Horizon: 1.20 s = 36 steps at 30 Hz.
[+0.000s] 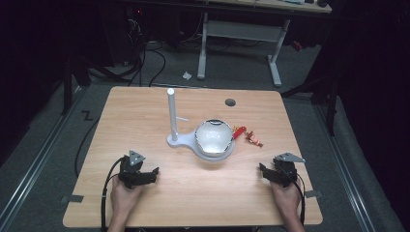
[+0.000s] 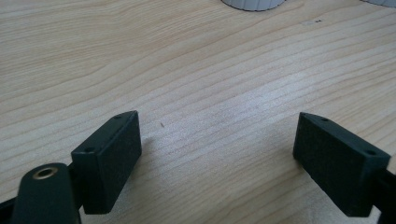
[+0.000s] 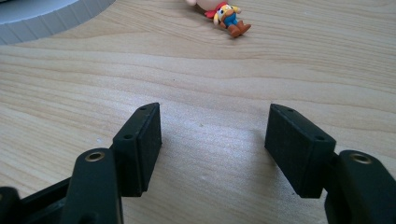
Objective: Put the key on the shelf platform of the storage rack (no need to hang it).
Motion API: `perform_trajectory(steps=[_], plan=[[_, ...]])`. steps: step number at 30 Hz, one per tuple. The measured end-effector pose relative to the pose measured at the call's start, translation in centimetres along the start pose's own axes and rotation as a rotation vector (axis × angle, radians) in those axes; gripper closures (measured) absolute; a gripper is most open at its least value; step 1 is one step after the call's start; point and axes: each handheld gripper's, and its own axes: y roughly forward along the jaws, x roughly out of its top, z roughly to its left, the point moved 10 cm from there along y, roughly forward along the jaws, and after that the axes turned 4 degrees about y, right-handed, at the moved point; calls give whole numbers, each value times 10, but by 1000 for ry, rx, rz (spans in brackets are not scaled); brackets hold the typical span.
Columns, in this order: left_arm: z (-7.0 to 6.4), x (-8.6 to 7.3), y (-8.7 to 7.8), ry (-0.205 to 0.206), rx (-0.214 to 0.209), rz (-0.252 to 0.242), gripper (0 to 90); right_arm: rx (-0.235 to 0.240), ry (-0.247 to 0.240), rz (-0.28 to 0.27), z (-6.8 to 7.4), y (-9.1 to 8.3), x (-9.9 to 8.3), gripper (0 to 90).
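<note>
While both grippers rest (fingers apart), toy figure ahead.

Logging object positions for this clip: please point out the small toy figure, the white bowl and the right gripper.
toy figure (image 3: pixel 227 18), right gripper view, on its blue body.
white bowl (image 1: pixel 213 137), high view, on its inner surface.
right gripper (image 3: pixel 213 140), right gripper view, midway between its open jaws.

Small toy figure (lying) beside bowl
</note>
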Motion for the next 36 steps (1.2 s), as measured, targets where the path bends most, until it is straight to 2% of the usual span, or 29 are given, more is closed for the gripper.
perform_trajectory(steps=[18, 24, 30, 36], plan=[[0, 0, 0, 1, 1, 0, 156, 5, -8, 1, 1, 1, 0, 344], [0, 0, 0, 1, 0, 1, 156, 5, -3, 6, 0, 1, 1, 380], [0, 0, 0, 1, 0, 2, 156, 29, 5, 20, 2, 2, 5, 401], [0, 0, 0, 1, 1, 0, 156, 50, 20, 9, 3, 3, 8, 411]])
